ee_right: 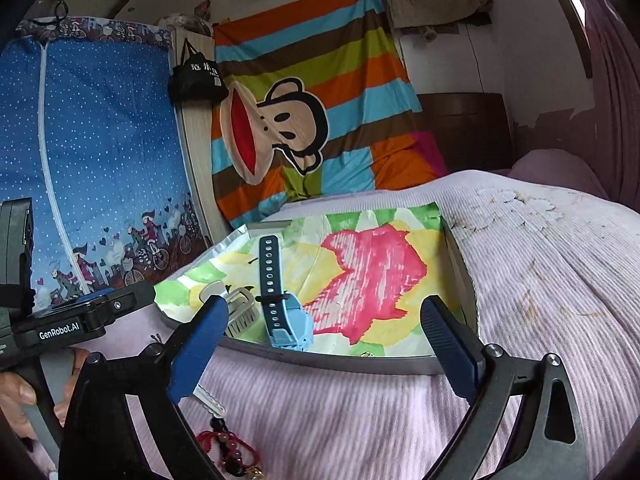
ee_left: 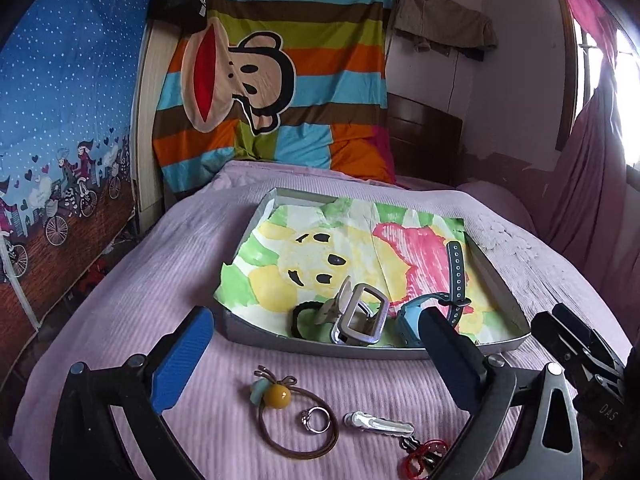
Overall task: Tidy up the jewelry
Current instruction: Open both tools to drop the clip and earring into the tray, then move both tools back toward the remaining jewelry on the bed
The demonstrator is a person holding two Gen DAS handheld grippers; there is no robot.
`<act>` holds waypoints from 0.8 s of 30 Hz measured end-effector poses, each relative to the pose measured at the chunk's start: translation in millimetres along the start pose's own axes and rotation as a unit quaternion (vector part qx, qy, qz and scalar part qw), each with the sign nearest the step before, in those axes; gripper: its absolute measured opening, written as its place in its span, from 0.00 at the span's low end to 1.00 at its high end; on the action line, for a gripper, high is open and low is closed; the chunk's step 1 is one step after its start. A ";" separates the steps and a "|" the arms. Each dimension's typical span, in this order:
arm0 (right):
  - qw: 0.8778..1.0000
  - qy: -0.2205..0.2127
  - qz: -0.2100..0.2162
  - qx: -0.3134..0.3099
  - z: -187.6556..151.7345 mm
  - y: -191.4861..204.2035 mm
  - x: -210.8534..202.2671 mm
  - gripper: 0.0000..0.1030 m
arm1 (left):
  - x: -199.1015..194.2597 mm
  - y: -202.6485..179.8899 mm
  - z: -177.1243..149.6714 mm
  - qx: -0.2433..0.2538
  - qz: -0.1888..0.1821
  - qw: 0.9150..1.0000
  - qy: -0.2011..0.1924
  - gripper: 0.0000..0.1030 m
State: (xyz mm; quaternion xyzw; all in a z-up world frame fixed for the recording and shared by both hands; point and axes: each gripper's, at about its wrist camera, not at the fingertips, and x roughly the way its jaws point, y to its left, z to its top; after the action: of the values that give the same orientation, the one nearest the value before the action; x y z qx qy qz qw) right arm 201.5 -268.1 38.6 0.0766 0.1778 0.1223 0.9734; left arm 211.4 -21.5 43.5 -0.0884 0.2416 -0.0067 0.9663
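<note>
A grey tray (ee_left: 320, 349) lined with painted paper lies on the pink bed. In it are a blue watch (ee_left: 412, 322), a grey hair claw (ee_left: 360, 316) and a black hair tie (ee_left: 302, 314). On the bedspread in front lie a brown hair tie with a yellow bead (ee_left: 280, 396), a silver ring (ee_left: 318, 419), a silver hair clip (ee_left: 378, 422) and a red bead charm (ee_left: 424, 454). My left gripper (ee_left: 316, 356) is open above these. My right gripper (ee_right: 324, 348) is open before the tray (ee_right: 360, 362), near the watch (ee_right: 290, 326); the clip (ee_right: 210, 400) and charm (ee_right: 230, 444) lie lower left.
A striped monkey blanket (ee_left: 272, 76) hangs at the bed's head. A blue wardrobe cover (ee_left: 60, 140) stands on the left, a pink curtain (ee_left: 588, 160) on the right. The other gripper's body shows at the right edge (ee_left: 580, 356) and at the left edge (ee_right: 60, 320).
</note>
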 end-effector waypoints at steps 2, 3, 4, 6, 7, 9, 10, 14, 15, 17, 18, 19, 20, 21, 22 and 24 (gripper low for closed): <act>1.000 -0.012 0.001 0.001 -1.0 4.2 -11.0 0.99 | -10.0 3.3 -1.1 0.005 0.005 1.000 -0.012 1.00; 1.000 -0.018 0.000 0.000 -1.8 5.9 -16.5 0.99 | -15.5 4.3 -2.1 0.008 0.006 1.000 -0.018 1.00; 1.000 -0.022 -0.001 0.000 -2.6 7.4 -21.6 0.99 | -21.1 6.2 -3.2 0.009 0.006 1.000 -0.025 1.00; 1.000 -0.027 0.001 0.005 -4.6 9.5 -30.0 0.99 | -32.5 8.6 -5.9 0.016 0.009 0.999 -0.038 1.00; 1.000 -0.030 0.000 0.007 -5.7 10.4 -34.2 0.99 | -37.5 9.0 -7.8 0.021 0.011 0.999 -0.044 1.00; 0.999 -0.033 -0.001 0.009 -8.4 13.0 -41.8 0.99 | -45.4 10.0 -12.2 0.031 0.012 0.998 -0.048 1.00; 0.999 -0.035 -0.001 0.009 -9.7 14.3 -45.7 0.99 | -48.5 10.7 -14.4 0.035 0.012 0.998 -0.049 1.00; 0.999 -0.040 0.003 0.001 -14.1 19.1 -60.2 0.99 | -59.2 13.7 -24.6 0.051 0.015 0.997 -0.053 1.00; 0.999 -0.040 0.003 -0.001 -15.8 20.0 -63.7 0.99 | -62.6 14.6 -27.2 0.055 0.015 0.997 -0.055 1.00; 0.999 -0.043 0.004 -0.006 -18.5 22.6 -70.8 0.99 | -69.0 15.7 -32.6 0.063 0.015 0.996 -0.060 1.00; 0.999 -0.045 0.002 -0.009 -19.2 24.0 -74.7 0.99 | -72.2 16.3 -34.8 0.066 0.016 0.996 -0.063 1.00; 0.999 -0.047 0.001 -0.012 -20.8 25.1 -78.1 0.99 | -75.0 16.9 -37.4 0.067 0.015 0.995 -0.065 1.00; 0.999 -0.047 0.001 -0.014 -22.0 26.5 -80.9 0.99 | -77.6 17.8 -39.4 0.068 0.013 0.995 -0.067 1.00; 0.999 -0.047 0.000 -0.017 -22.2 28.3 -82.6 0.99 | -79.4 18.8 -41.3 0.068 0.012 0.995 -0.068 1.00; 0.999 -0.046 -0.001 -0.019 -23.6 29.1 -84.5 0.99 | -81.2 19.8 -42.9 0.069 0.011 0.995 -0.068 1.00; 0.999 -0.043 -0.001 -0.026 -25.1 31.7 -86.8 0.99 | -83.2 21.2 -46.1 0.071 0.010 0.995 -0.066 1.00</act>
State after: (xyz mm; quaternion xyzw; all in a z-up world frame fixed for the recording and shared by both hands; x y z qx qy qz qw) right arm 107.0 -258.1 49.9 0.0563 0.1327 0.1227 0.9819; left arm 115.7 -3.8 38.5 -0.0173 0.1768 -0.0084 0.9841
